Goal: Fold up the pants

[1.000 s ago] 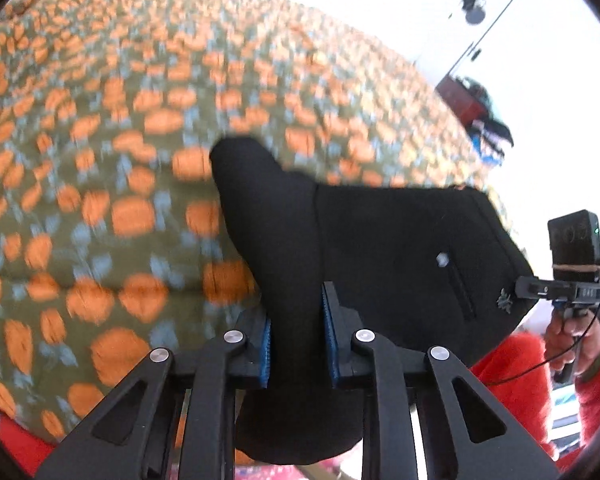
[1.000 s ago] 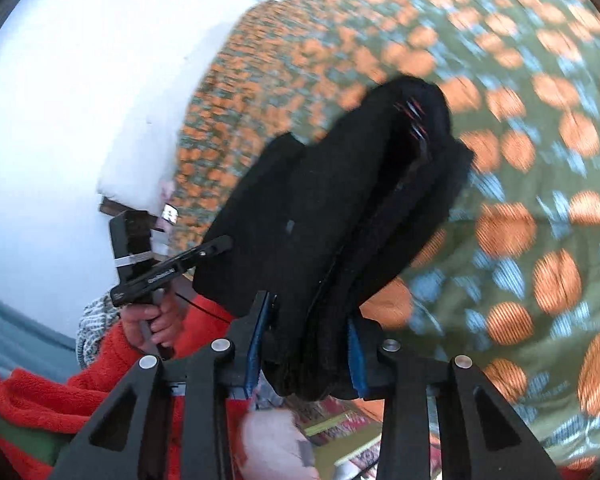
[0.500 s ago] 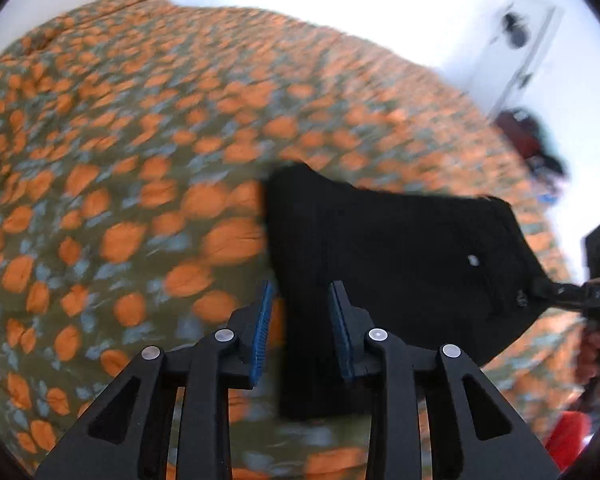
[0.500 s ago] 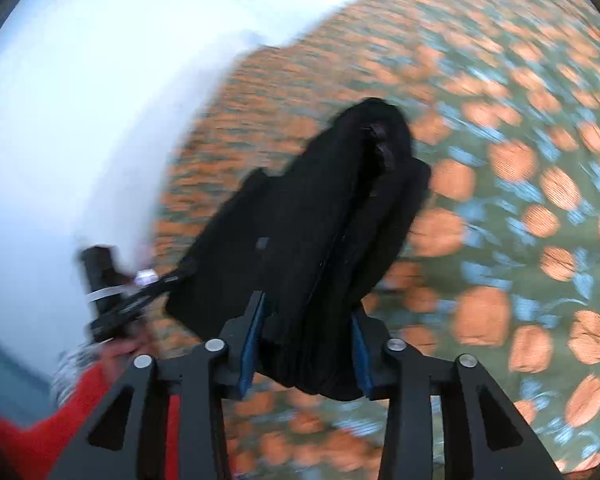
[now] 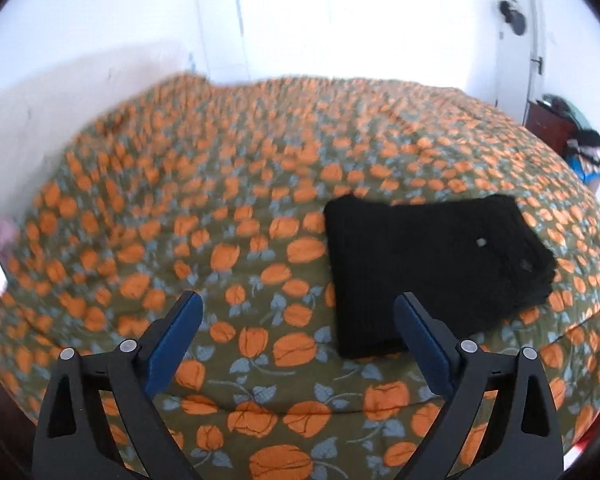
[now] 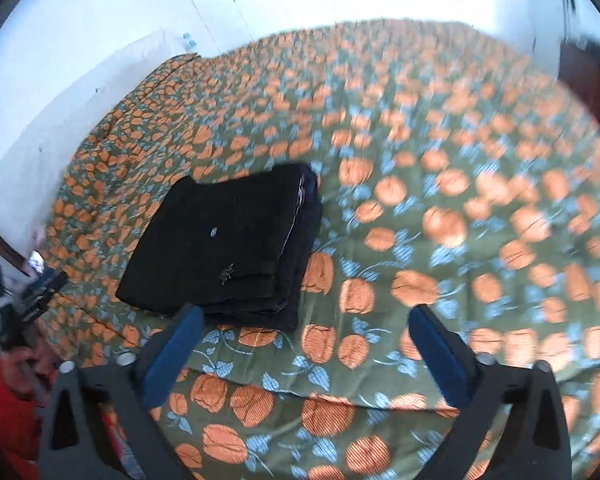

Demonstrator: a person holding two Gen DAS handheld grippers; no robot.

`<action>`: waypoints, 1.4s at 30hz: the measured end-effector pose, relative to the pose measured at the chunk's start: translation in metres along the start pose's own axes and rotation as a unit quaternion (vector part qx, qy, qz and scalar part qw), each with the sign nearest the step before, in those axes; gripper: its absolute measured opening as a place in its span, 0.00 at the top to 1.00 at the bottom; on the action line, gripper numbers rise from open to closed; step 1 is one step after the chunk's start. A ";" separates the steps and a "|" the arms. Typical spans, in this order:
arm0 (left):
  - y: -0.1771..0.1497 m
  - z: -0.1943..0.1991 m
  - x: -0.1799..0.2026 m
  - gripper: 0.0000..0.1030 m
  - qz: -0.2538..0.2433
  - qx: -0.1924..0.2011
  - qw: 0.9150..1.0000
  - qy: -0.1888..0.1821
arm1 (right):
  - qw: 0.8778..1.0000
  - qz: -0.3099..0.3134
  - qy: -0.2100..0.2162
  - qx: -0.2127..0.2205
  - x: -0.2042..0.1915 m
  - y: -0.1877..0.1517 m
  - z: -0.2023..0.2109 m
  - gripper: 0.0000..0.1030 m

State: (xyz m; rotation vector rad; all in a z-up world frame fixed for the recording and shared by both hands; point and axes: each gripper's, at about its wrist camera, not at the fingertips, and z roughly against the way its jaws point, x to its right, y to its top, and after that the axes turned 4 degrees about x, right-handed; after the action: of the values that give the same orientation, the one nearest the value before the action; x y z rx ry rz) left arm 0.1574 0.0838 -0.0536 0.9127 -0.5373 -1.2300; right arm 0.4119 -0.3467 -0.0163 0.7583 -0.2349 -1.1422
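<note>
The black pants [image 5: 428, 264] lie folded into a thick flat rectangle on the bed, with a small button showing on top. In the right wrist view the same pants [image 6: 228, 240] show their stacked layer edges on the right side. My left gripper [image 5: 298, 306] hangs above the bedspread just left of the bundle; its jaws are opening wide with nothing between them. My right gripper [image 6: 302, 318] hovers in front of the bundle's near right corner, its jaws also opening, empty.
A green bedspread [image 5: 228, 208] with orange flowers covers the whole bed. White walls stand behind, with a white pillow [image 6: 60, 120] at the left. A dark cabinet [image 5: 548, 124] with clothes is far right. A hand in a red sleeve [image 6: 8, 396] holds the other gripper.
Both grippers have let go of the folded pants, which now rest flat on the bed. Both have pulled back and up, and their jaws have spread wide.
</note>
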 end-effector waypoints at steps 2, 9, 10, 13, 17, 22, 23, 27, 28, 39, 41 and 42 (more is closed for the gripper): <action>0.007 0.020 0.012 0.01 -0.009 0.022 1.000 0.006 | 0.999 0.014 -0.022 0.021 -0.009 -0.002 0.019 0.00; 0.005 0.061 0.023 0.01 0.038 -0.011 0.999 -0.024 | 0.992 0.076 -0.052 0.088 -0.076 -0.033 0.065 0.00; 0.001 0.064 0.025 0.01 0.039 -0.014 0.999 -0.020 | 0.992 0.079 -0.052 0.086 -0.084 -0.040 0.066 0.00; -0.016 0.070 0.029 0.01 0.030 -0.033 0.999 -0.011 | 0.994 0.075 -0.046 0.067 -0.102 -0.063 0.063 0.00; -0.031 0.081 0.032 0.01 0.029 -0.049 0.998 -0.013 | 0.996 0.075 -0.027 0.027 -0.121 -0.085 0.054 0.00; -0.038 0.083 0.040 0.01 0.025 -0.066 0.997 -0.017 | 0.995 0.085 -0.038 0.031 -0.131 -0.087 0.061 0.00; -0.038 0.082 0.041 0.01 0.023 -0.067 0.997 -0.018 | 0.995 0.084 -0.040 0.033 -0.131 -0.086 0.062 0.00; -0.037 0.082 0.043 0.01 0.022 -0.068 0.997 -0.021 | 0.994 0.086 -0.053 0.034 -0.129 -0.085 0.062 0.00; -0.037 0.081 0.044 0.01 0.020 -0.069 0.997 -0.020 | 0.994 0.086 -0.054 0.033 -0.128 -0.086 0.061 0.00; -0.043 0.073 0.052 0.01 0.007 -0.089 0.996 -0.018 | 0.992 0.099 -0.079 0.020 -0.126 -0.092 0.053 0.00; -0.044 0.072 0.054 0.01 0.006 -0.092 0.996 -0.019 | 0.991 0.100 -0.085 0.019 -0.125 -0.093 0.052 0.00; -0.045 0.071 0.054 0.01 0.005 -0.093 0.995 -0.020 | 0.991 0.101 -0.089 0.017 -0.125 -0.094 0.051 0.00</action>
State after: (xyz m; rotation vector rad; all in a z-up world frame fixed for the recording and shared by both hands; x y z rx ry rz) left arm 0.0922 0.0085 -0.0575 0.7284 -0.4490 -1.2684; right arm 0.2636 -0.2769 -0.0147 0.6469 -0.4719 -1.0157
